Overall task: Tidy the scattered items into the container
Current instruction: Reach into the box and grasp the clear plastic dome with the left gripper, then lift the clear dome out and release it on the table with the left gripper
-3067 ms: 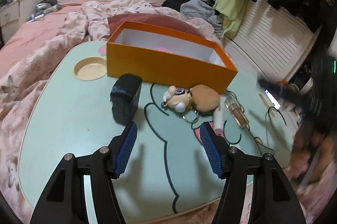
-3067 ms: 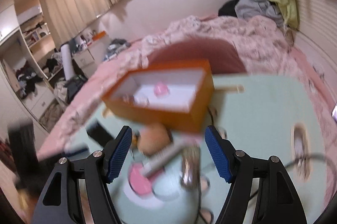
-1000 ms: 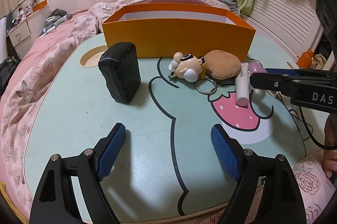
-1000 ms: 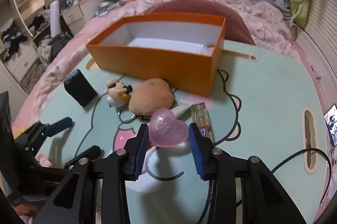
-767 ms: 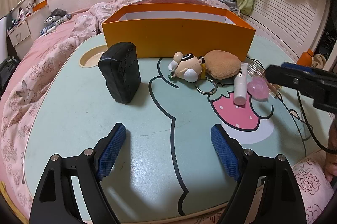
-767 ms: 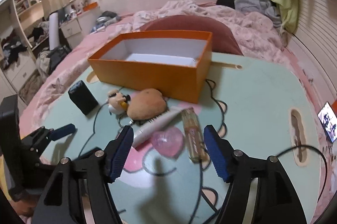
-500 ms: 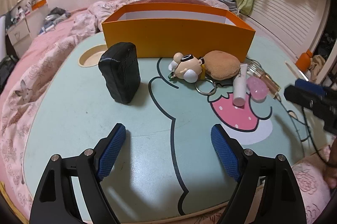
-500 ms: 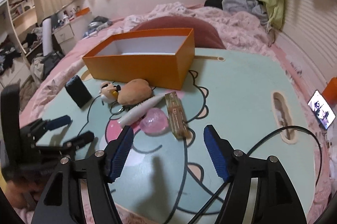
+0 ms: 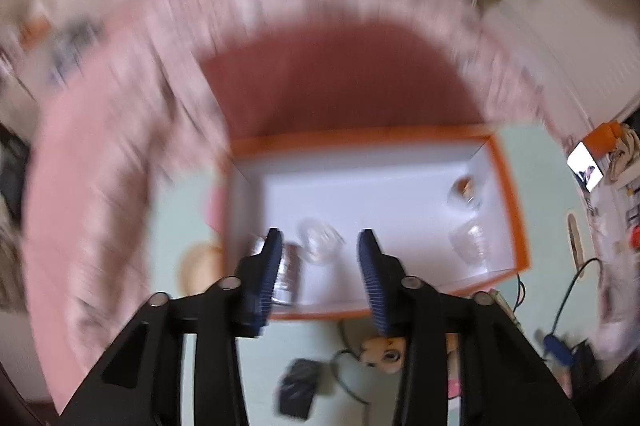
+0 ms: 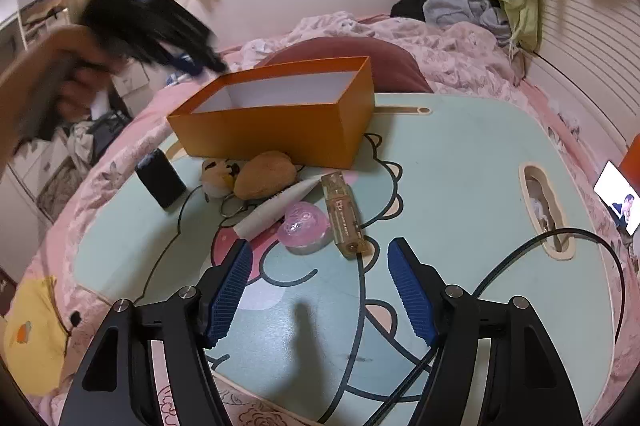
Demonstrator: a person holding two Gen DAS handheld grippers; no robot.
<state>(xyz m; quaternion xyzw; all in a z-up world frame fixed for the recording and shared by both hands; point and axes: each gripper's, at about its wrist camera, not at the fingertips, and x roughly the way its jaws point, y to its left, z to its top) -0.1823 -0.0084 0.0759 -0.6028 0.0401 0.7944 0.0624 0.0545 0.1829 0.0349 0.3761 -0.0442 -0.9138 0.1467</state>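
My left gripper hangs above the open orange box and points down into it. Its jaws are closing, and nothing is pinched between the pads. Below them, on the box's white floor, lie blurred clear items. The right wrist view shows that gripper as a dark blur in a hand over the box's left end. My right gripper stands open and empty just short of the pink heart. By the heart lie a perfume bottle, a white tube, a plush keychain and a black case.
All of this is on a mint cartoon-print table set on a bed with a pink quilt. A black cable runs from a slot at the right. A lit phone lies off the right edge.
My left gripper swung up from the table's front to above the box, tipped downward, and its jaws narrowed. My right gripper let go of the pink heart and drew back.
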